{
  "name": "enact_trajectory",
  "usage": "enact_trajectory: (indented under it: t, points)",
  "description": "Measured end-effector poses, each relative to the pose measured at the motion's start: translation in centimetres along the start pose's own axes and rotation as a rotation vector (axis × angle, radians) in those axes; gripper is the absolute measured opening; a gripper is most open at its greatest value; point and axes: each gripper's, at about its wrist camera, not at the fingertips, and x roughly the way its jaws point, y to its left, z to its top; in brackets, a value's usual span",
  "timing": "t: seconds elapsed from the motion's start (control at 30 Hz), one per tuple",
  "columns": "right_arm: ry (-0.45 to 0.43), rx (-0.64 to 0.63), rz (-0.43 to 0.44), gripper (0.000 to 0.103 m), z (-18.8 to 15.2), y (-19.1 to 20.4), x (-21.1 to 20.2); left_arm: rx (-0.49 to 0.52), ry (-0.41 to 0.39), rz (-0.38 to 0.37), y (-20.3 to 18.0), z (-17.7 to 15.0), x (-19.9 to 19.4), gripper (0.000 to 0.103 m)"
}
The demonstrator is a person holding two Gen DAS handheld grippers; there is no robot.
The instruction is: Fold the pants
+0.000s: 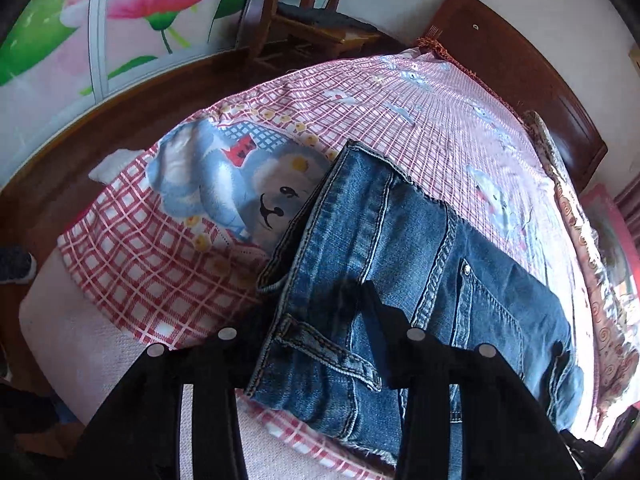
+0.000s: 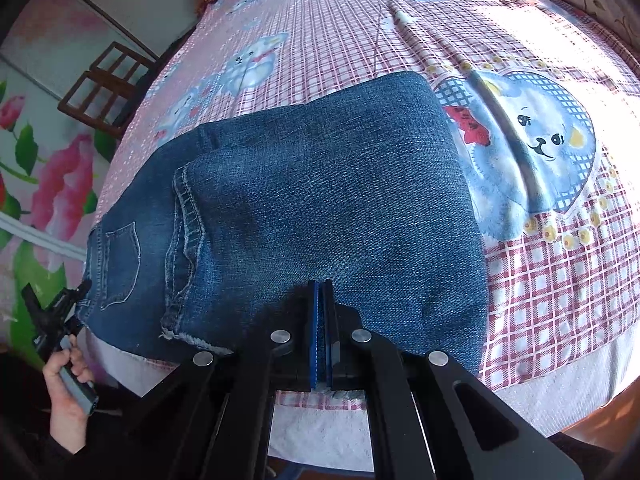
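Observation:
Blue jeans (image 1: 400, 264) lie folded on a bed with a pink checked sheet (image 1: 360, 112). In the left wrist view the waistband end is nearest. My left gripper (image 1: 320, 320) stands open over that end, one finger on the denim, one finger beside the waistband. In the right wrist view the jeans (image 2: 320, 200) show as a folded block with a back pocket at the left. My right gripper (image 2: 321, 292) is shut with its blue pads together at the near edge of the denim; whether cloth is pinched between them I cannot tell. The left gripper (image 2: 60, 312) shows at the waistband.
A wooden chair (image 1: 308, 8) stands beyond the bed's far side. A dark wooden headboard (image 1: 520, 72) is at the right. A patterned pillow (image 1: 580, 220) lies along the right edge. The white mattress edge (image 2: 320, 432) is near me.

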Motion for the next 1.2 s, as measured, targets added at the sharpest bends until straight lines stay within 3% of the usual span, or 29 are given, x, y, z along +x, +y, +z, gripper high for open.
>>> enact_trajectory:
  t: [0.07, 0.17, 0.3, 0.4, 0.43, 0.47, 0.53, 0.63, 0.73, 0.77, 0.9, 1.0, 1.07, 1.2]
  points:
    - [0.001, 0.004, 0.004, 0.001, 0.0, 0.0, 0.1, 0.075, -0.034, 0.069, -1.3, -0.4, -0.2, 0.044]
    - [0.004, 0.004, 0.005, 0.001, 0.2, -0.1, 0.3, 0.131, -0.042, 0.094, -2.3, -0.5, 0.2, 0.057]
    - [0.008, 0.004, 0.006, 0.001, 0.3, -0.2, 0.4, 0.184, -0.052, 0.134, -3.0, -0.4, 0.2, 0.058]
    - [0.012, 0.011, 0.003, 0.001, 0.3, -0.1, 0.6, 0.119, -0.02, 0.049, -1.9, -0.4, 0.1, 0.059]
    - [0.012, 0.011, 0.0, 0.001, 0.3, -0.1, 0.6, 0.081, -0.015, 0.012, -1.1, -0.2, 0.1, 0.053]
    - [0.013, 0.01, -0.002, 0.001, 0.3, 0.0, 0.6, 0.059, -0.015, 0.004, -0.5, 0.0, 0.0, 0.029]
    - [0.013, 0.011, -0.002, 0.001, 0.3, 0.0, 0.7, 0.055, -0.005, -0.027, 0.4, 0.2, -0.1, 0.018]
    - [0.013, 0.02, 0.006, 0.001, 0.4, -0.1, 0.7, 0.021, -0.013, -0.078, 0.9, -0.2, -0.6, 0.015]
    - [0.016, 0.027, 0.014, 0.001, 0.4, -0.4, 0.6, 0.027, -0.086, -0.107, 0.6, -0.8, -2.2, 0.014]
    - [0.016, 0.028, 0.017, 0.001, 0.3, -0.6, 0.5, 0.079, -0.114, -0.072, -0.2, -1.2, -2.8, 0.014]
    - [0.015, 0.036, 0.03, 0.001, 0.0, -1.1, 0.4, 0.351, -0.206, 0.195, -4.7, -3.6, -3.7, 0.014]
    - [0.018, 0.04, 0.035, 0.001, 0.0, -1.3, 0.4, 0.458, -0.254, 0.364, -7.4, -5.4, -3.8, 0.015]
    - [0.019, 0.035, 0.032, 0.001, -0.1, -1.3, 0.3, 0.466, -0.242, 0.433, -7.9, -6.0, -3.3, 0.021]
    - [0.026, 0.025, 0.026, 0.001, 0.0, -1.1, 0.2, 0.497, -0.261, 0.478, -8.2, -6.2, -3.4, 0.024]
